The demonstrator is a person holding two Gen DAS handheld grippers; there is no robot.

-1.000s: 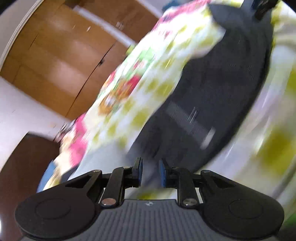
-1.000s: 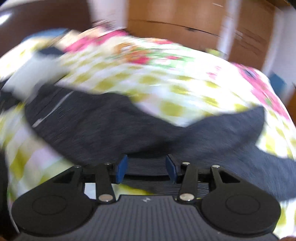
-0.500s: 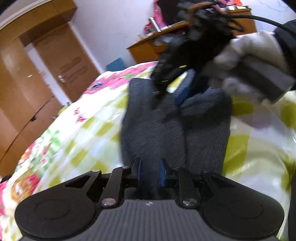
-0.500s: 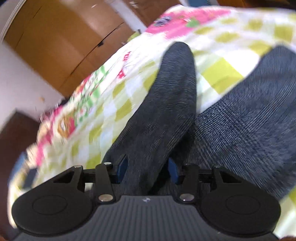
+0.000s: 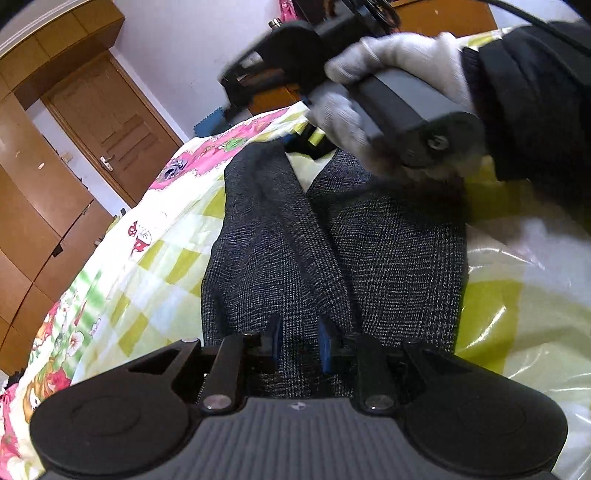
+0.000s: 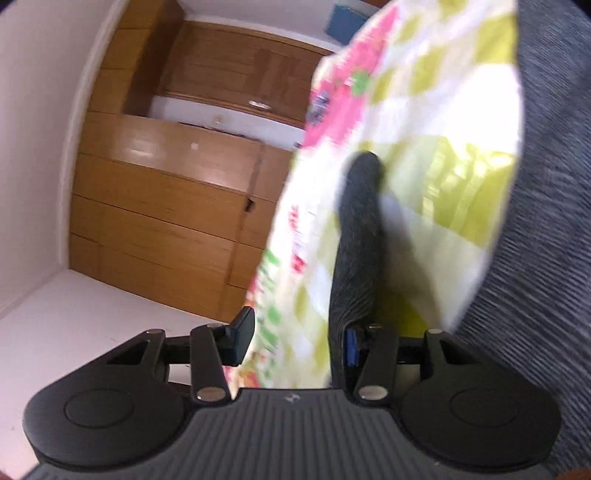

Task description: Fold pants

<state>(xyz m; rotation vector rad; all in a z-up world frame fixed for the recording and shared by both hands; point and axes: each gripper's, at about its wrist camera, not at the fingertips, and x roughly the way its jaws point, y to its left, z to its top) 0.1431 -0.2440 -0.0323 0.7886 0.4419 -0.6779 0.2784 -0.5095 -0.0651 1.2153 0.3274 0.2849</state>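
Note:
Dark grey pants (image 5: 332,236) lie on a bed with a flowered green, white and pink cover (image 5: 155,243), both legs stretched away from me. My left gripper (image 5: 297,343) is shut on the pants fabric at the near end. My right gripper (image 6: 293,341) is open; a raised fold of the pants (image 6: 356,236) lies against its right finger. In the left wrist view the right gripper's body, held in a white-gloved hand (image 5: 373,74), hovers over the far end of the legs.
Wooden wardrobes (image 6: 177,192) and a door (image 5: 110,133) stand beyond the bed. A wooden desk (image 5: 436,18) is at the back. The bed's edge (image 6: 280,236) drops to a pale floor (image 6: 74,317) on the left.
The right gripper has opened and let the pants leg go, swinging left over the bed's edge. The left gripper stays shut on the fabric; the view has tilted a little.

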